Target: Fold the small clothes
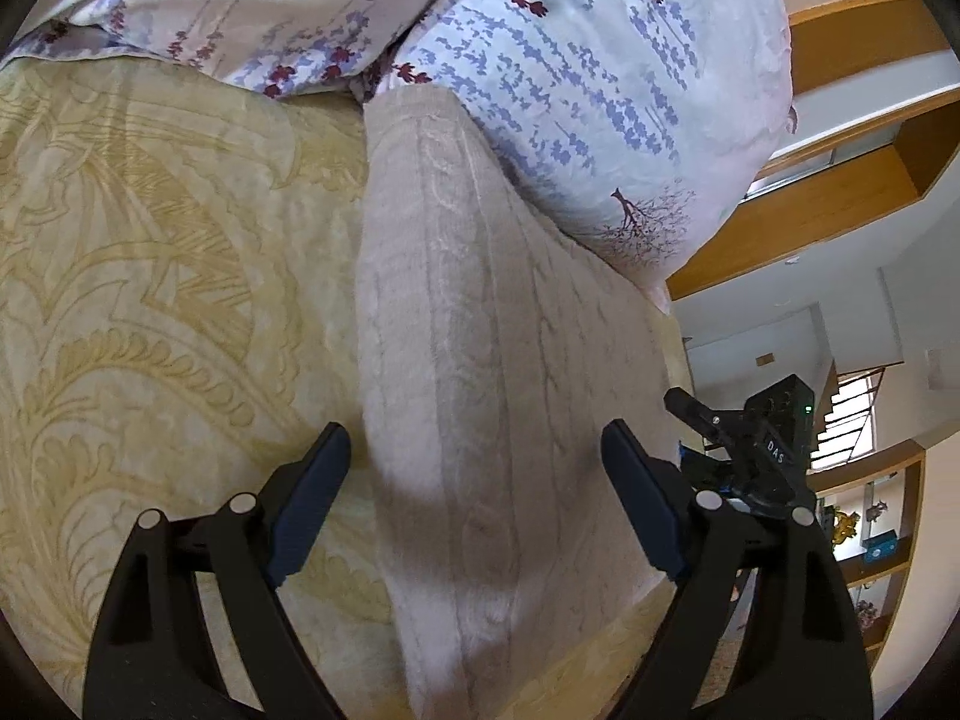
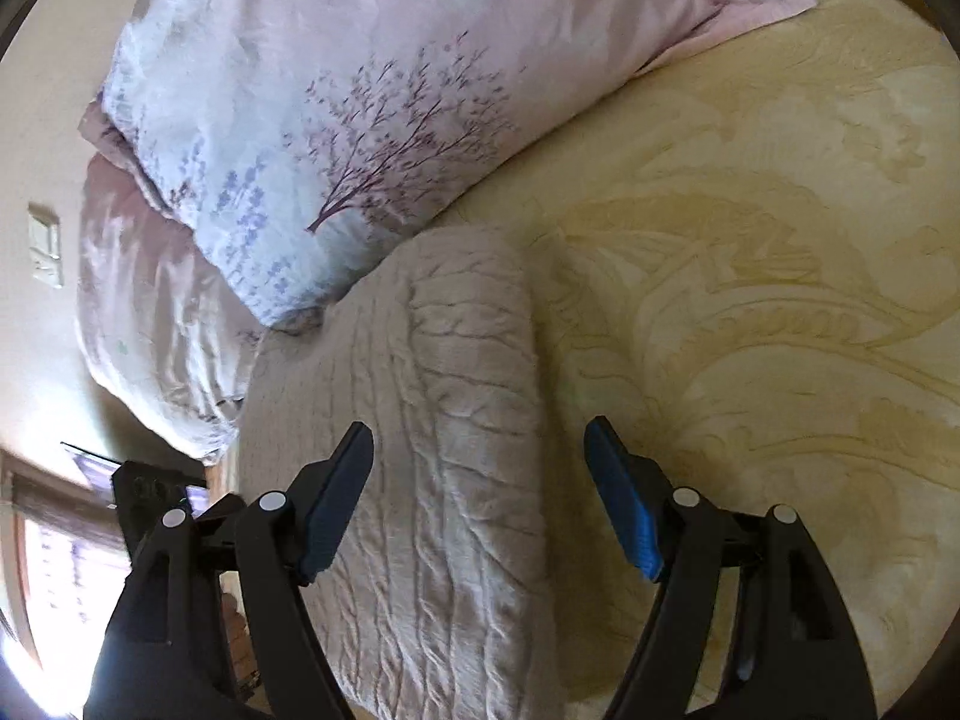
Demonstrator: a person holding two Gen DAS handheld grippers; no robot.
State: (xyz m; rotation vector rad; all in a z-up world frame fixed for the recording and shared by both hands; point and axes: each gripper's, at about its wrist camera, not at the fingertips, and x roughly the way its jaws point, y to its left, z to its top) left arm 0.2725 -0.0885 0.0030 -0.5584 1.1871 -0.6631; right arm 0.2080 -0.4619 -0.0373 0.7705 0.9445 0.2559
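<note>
A pale beige cable-knit garment (image 1: 468, 330) lies folded into a long strip on the bed. It runs from the pillows toward the camera. My left gripper (image 1: 474, 435) hovers open over its near end, with the knit under the gap and neither pad pressing on it. In the right wrist view the same garment (image 2: 432, 408) shows its rounded folded edge on the right. My right gripper (image 2: 477, 429) is open above that edge, its left finger (image 2: 336, 498) over the knit and its right finger (image 2: 624, 504) over the bedspread.
A cream-yellow bedspread (image 1: 150, 300) with a leaf pattern covers the bed. Floral pillows (image 1: 570, 72) are piled against the garment's far end. The bed edge (image 1: 672, 324) drops off to the right, with wooden shelves (image 1: 864, 516) beyond. The other gripper's black body (image 1: 768, 450) sits close by.
</note>
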